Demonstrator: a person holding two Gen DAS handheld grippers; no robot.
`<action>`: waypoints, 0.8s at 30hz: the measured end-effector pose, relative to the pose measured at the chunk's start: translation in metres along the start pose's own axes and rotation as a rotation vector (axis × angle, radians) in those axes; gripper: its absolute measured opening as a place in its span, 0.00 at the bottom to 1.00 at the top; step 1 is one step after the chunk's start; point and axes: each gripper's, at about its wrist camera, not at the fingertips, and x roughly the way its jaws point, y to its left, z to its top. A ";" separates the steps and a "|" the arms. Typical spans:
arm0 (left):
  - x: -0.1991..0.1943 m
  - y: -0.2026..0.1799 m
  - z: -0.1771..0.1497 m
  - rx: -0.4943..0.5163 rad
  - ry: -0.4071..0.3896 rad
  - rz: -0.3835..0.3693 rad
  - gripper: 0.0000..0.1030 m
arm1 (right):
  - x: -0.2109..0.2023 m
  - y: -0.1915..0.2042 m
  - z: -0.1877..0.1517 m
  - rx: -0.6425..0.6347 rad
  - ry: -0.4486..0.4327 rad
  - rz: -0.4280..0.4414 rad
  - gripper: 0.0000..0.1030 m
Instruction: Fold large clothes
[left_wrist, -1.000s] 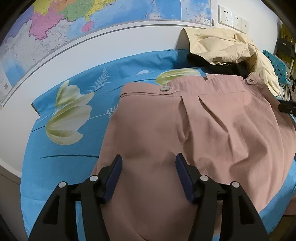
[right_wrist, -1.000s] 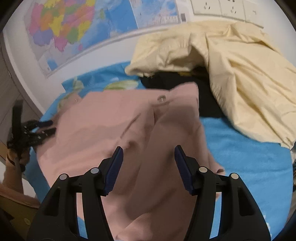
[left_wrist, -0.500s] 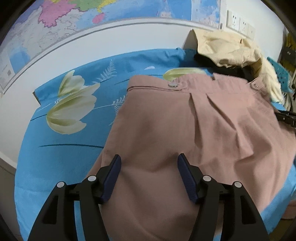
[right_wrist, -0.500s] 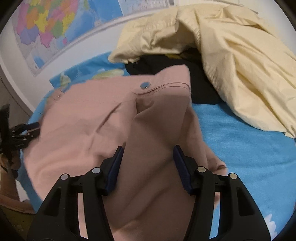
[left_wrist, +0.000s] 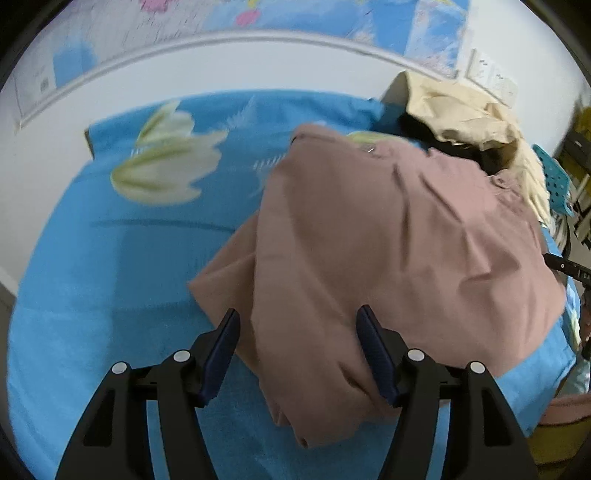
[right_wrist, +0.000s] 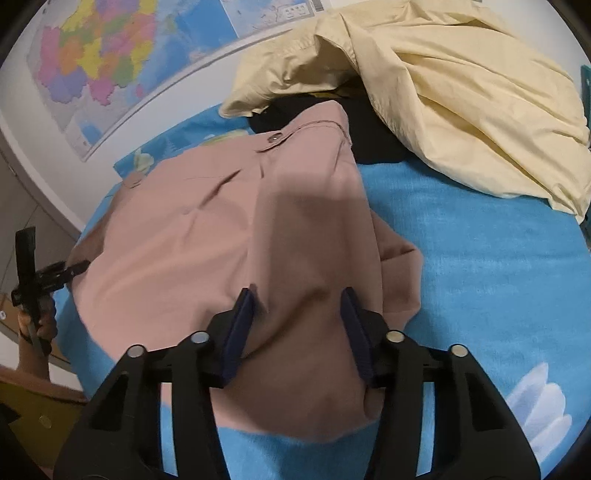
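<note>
Dusty-pink cotton trousers with pleats and metal waistband buttons (left_wrist: 388, 236) spread over a bright blue bedsheet printed with pale tulips (left_wrist: 110, 258), waistband toward the wall, lower cloth bunched and doubled toward the cameras. Left gripper (left_wrist: 299, 343) poised low over the near hem, blue-padded fingers (left_wrist: 221, 350) parted wide, cloth lying between them but not pinched. Right gripper (right_wrist: 297, 325) likewise spread apart over a raised hump of the same fabric, pads astride it, no squeeze visible. Just beyond the waistband, a crumpled cream-yellow shirt (right_wrist: 461, 99) heaped on a black garment (right_wrist: 373, 122), the black one touching the trousers' top edge. Likely risks: closing on the hump and catching several layers at once, giving a crooked fold; uneven pulls from the two sides twisting the legs; dragging the waistband into the black garment and snagging it; bunched sheet lifted along with the hem. Colourful wall map (right_wrist: 103, 62) above the bed, print too small and blurred to read; white wall sockets (left_wrist: 487, 74) unmarked; no brand or label legible on any cloth.
</note>
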 end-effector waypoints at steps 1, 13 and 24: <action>0.002 0.001 -0.002 -0.012 0.001 -0.002 0.62 | 0.002 0.000 0.001 0.001 0.001 -0.002 0.43; -0.008 -0.012 -0.003 0.016 -0.024 0.094 0.61 | -0.023 -0.003 0.002 0.050 -0.068 0.022 0.69; -0.028 -0.015 -0.013 0.007 -0.053 0.107 0.62 | -0.035 0.017 -0.013 -0.012 -0.061 0.046 0.69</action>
